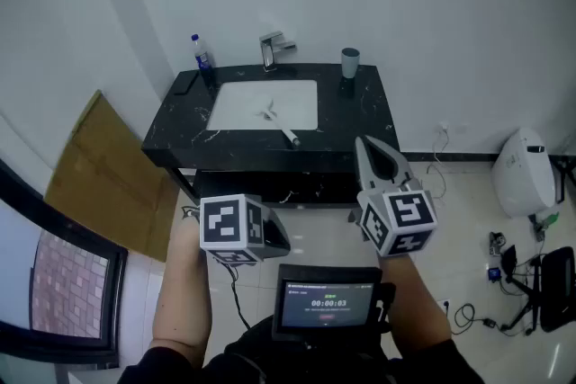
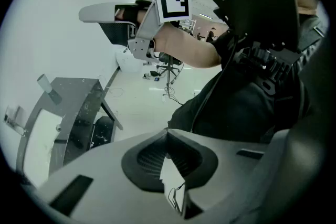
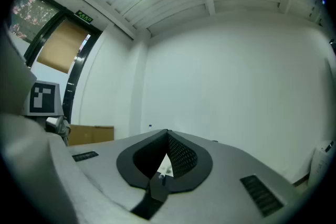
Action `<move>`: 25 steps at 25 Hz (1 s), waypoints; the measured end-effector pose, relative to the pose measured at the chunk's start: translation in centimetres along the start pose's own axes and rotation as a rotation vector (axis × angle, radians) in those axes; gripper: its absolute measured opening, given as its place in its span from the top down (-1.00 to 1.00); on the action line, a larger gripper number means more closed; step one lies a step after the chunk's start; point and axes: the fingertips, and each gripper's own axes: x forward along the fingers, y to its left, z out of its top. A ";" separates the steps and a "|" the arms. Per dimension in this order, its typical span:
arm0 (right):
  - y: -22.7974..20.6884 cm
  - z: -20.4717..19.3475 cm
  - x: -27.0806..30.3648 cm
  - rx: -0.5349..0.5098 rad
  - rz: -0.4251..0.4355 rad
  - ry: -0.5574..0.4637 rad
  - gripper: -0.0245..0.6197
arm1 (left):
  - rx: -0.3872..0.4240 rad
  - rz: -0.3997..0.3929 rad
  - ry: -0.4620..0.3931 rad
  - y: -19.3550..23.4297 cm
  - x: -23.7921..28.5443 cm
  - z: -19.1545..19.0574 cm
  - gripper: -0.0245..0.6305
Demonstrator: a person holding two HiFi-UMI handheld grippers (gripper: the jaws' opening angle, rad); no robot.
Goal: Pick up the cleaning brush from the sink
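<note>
One cleaning brush [image 1: 290,136] lies at sink [image 1: 234,103] rim, near counter [image 1: 360,117] edge

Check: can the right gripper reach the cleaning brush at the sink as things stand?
Probably not yet. The right gripper is held well short of the sink, jaws shut. Nothing stands between it and the cleaning brush at the basin's front edge; stepping closer and opening the jaws should do.

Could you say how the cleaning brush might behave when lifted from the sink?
The cleaning brush looks thin and slight, so it is probably light. Its handle lies across the sink rim, so it may pivot or slide. Whether it is wet cannot be told.
</note>
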 end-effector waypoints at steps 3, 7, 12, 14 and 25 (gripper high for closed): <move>2.0 0.2 2.6 0.000 0.019 -0.004 0.87 | -0.006 0.036 -0.050 1.1 -1.6 -2.1 0.92; 4.6 -0.1 7.3 -0.003 0.091 0.014 0.87 | -0.040 0.118 -0.134 4.3 -4.2 -4.0 0.92; 5.8 -1.4 15.1 0.008 0.182 0.048 0.87 | -0.169 0.319 -0.372 11.7 -9.8 -4.9 0.92; 6.1 -1.8 18.1 0.014 0.217 0.063 0.87 | -0.243 0.383 -0.456 14.3 -12.0 -5.7 0.92; 10.6 -5.5 32.2 -0.024 0.212 0.162 0.87 | -0.435 0.698 -0.922 25.5 -24.2 -16.7 0.92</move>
